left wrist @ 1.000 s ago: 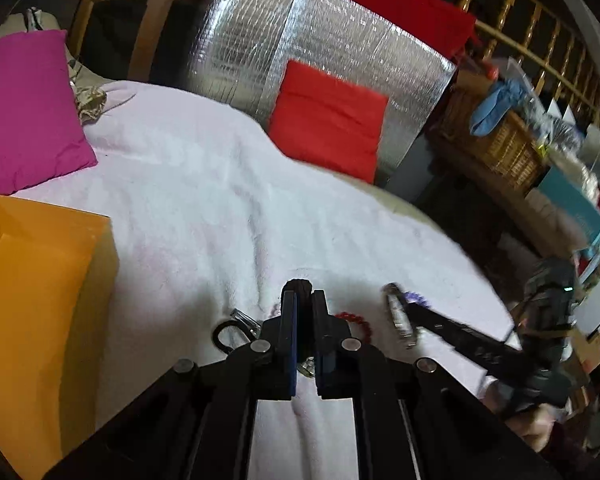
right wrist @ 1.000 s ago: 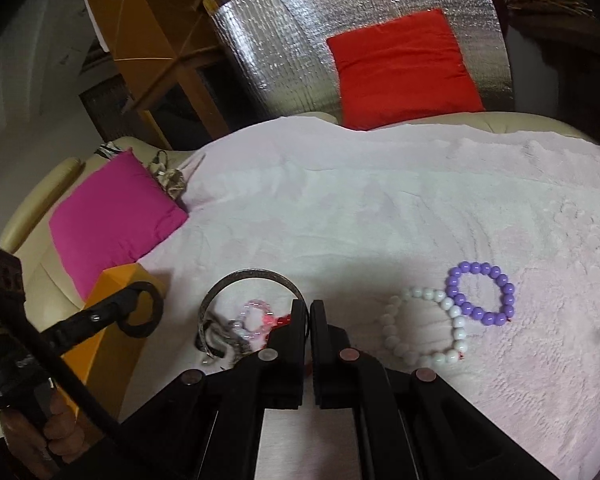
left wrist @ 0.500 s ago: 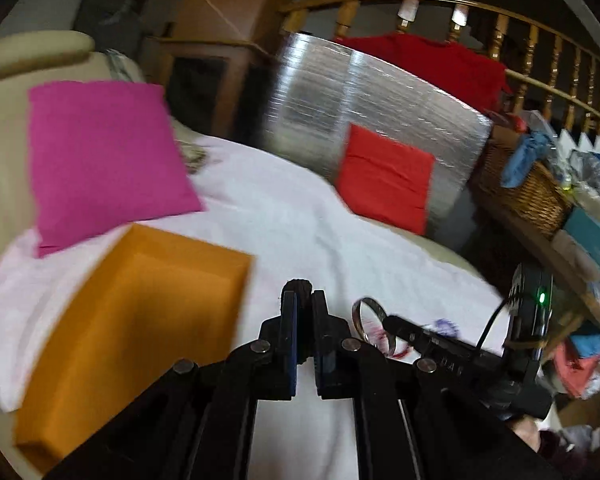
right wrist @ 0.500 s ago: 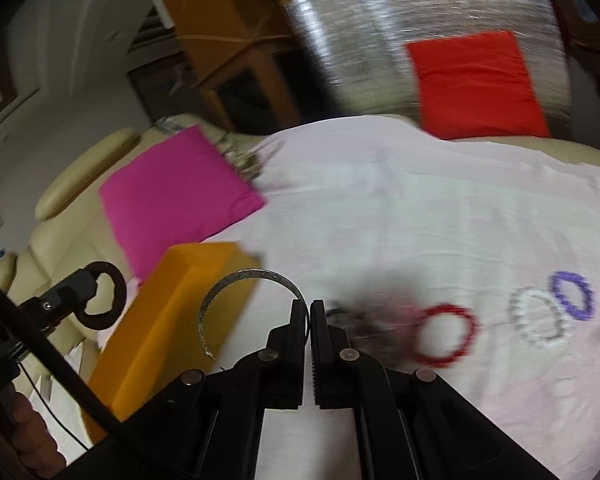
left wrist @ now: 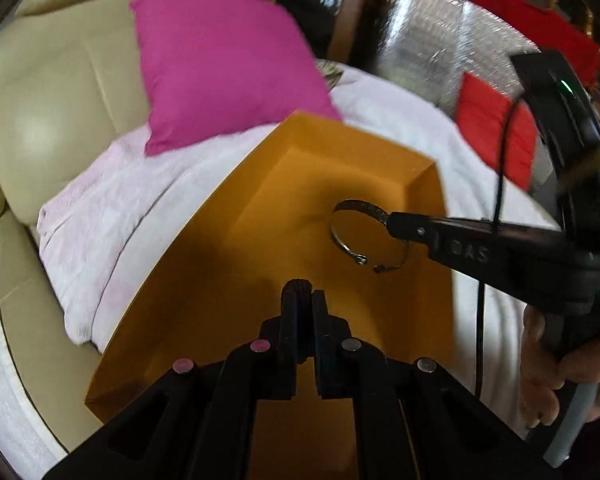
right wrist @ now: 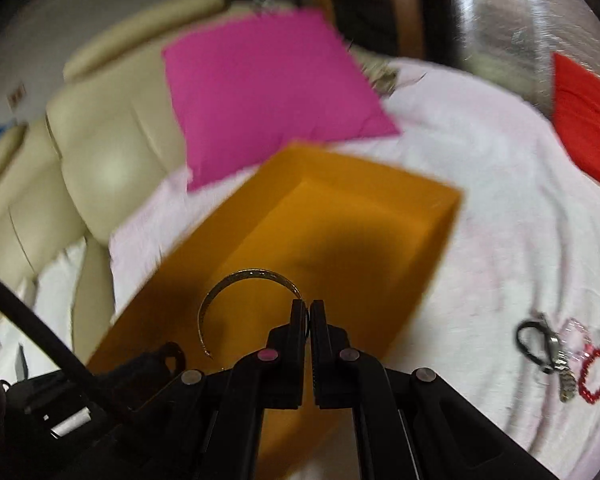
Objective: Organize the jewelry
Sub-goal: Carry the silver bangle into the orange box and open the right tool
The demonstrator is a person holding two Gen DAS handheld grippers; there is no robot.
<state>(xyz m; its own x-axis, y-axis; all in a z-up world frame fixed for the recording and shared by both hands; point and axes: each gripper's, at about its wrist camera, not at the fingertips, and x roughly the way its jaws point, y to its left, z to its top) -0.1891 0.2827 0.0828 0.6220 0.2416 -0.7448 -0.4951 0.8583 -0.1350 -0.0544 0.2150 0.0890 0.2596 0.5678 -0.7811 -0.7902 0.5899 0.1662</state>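
Note:
An open orange box (left wrist: 332,184) (right wrist: 340,216) lies on a pale pink cloth. My right gripper (right wrist: 309,306) is shut on an open metal bangle (right wrist: 236,284) and holds it over the box; in the left wrist view the bangle (left wrist: 354,208) hangs from the right gripper (left wrist: 392,220) above the box's inside. My left gripper (left wrist: 304,288) is shut on a black ring; a bit of it shows at the tips over the box's near part, and its tip with the ring (right wrist: 172,354) shows in the right wrist view. A black band, a watch (right wrist: 560,364) and a red bead bracelet (right wrist: 596,374) lie on the cloth at right.
A magenta cushion (left wrist: 224,64) leans on the beige sofa (left wrist: 48,120) behind the box. A red cushion (left wrist: 492,128) and a silver foil panel (left wrist: 440,40) stand at the back right. The pink cloth (right wrist: 500,208) spreads to the right of the box.
Both grippers swung left from the jewelry pile to above the orange box. The right carried the bangle with it. The bead bracelets dropped to the right edge of view.

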